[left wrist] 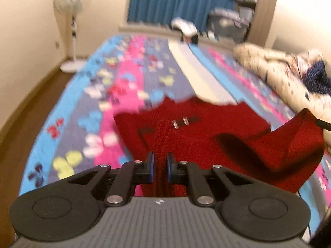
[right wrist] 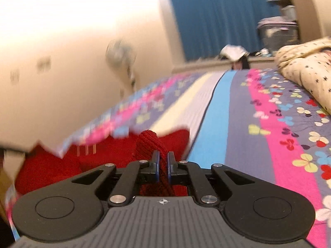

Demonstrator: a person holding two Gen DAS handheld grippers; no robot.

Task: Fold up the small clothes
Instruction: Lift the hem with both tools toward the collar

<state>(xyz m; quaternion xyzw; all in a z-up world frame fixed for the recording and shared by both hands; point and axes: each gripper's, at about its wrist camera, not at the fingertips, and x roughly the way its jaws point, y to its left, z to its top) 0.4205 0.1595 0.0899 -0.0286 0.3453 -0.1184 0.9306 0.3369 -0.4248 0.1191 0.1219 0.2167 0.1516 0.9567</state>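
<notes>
A red knitted garment (left wrist: 206,128) lies spread on the patterned bedsheet (left wrist: 115,86), with small metal fastenings near its middle. My left gripper (left wrist: 161,166) is shut on a raised ridge of its near edge, the red knit pinched between the blue pads. Its right side is lifted into a curled fold (left wrist: 293,142). In the right wrist view the red garment (right wrist: 103,157) lies low at the left. My right gripper (right wrist: 163,165) is shut on a bunched fold of it, which stands up above the fingertips.
A cream star-print quilt (left wrist: 275,70) is heaped along the bed's right side. A white standing fan (left wrist: 71,10) is by the left wall on the wooden floor. Blue curtains (left wrist: 182,0), a clothes-filled basket (left wrist: 227,24) and a small bundle (left wrist: 185,28) sit beyond the bed's far end.
</notes>
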